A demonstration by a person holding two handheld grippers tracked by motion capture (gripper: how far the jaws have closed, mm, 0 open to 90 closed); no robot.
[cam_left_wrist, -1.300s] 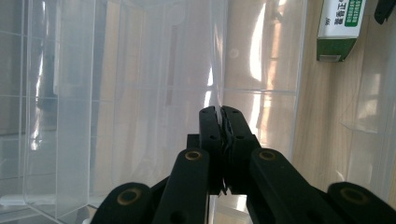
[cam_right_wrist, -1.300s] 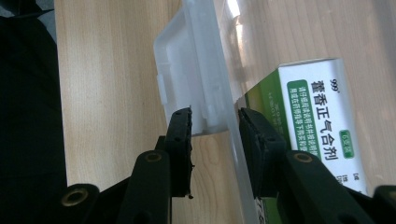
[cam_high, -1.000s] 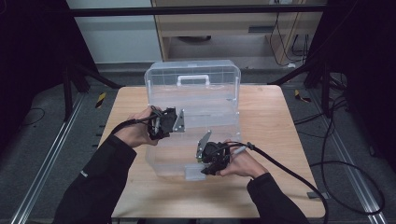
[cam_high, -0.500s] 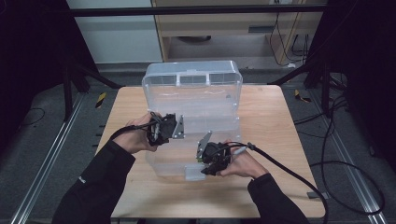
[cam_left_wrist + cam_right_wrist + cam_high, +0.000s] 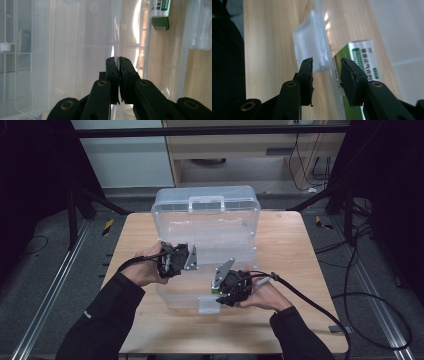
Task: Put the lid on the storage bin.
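Lengthwise, clear storage box (image 5: 207,235) runs away, handle (image 5: 205,203) farthest.

Green-labelled carton (image 5: 160,13) cut off at the top edge, print illegible

A storage box (image 5: 205,250) stands open on the surface (image 5: 300,250), its lid (image 5: 206,207) raised at the far side, behind both tools. The left tool (image 5: 186,260) sits at the box's left part, its jaws shut on a thin wall (image 5: 115,53) of the box; ahead of it and to its right a small carton (image 5: 160,15) lies inside the box. The right tool (image 5: 220,295) sits at the box's near edge, its jaws either side of the front latch (image 5: 312,45), with the same carton (image 5: 359,62) just beyond the right jaw. The left tool lies farther back than the right tool.
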